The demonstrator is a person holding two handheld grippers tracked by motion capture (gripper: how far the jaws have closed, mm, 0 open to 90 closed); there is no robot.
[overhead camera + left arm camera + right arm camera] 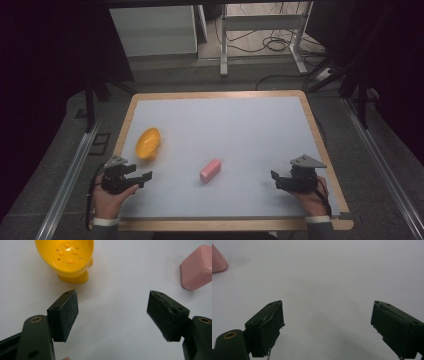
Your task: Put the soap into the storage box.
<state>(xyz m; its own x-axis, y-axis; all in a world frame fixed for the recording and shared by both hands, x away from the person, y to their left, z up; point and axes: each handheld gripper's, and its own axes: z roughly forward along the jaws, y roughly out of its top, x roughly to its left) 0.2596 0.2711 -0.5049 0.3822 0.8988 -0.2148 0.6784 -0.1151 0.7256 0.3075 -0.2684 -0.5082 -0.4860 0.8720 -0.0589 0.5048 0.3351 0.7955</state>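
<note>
Pale grey matting covers the wood-rimmed desk (131, 116), and both claws wait low at its near edge. The left claw (142, 178) sits wide open, nothing between its jaws, just below the small yellow plastic dish with a perforated floor (148, 143). The rounded pink soap-like block (210, 170) lies mid-desk, between the two hands and apart from both. Over on the right, the right claw (276, 180) gapes open too, pointing across bare mat, empty.
</note>
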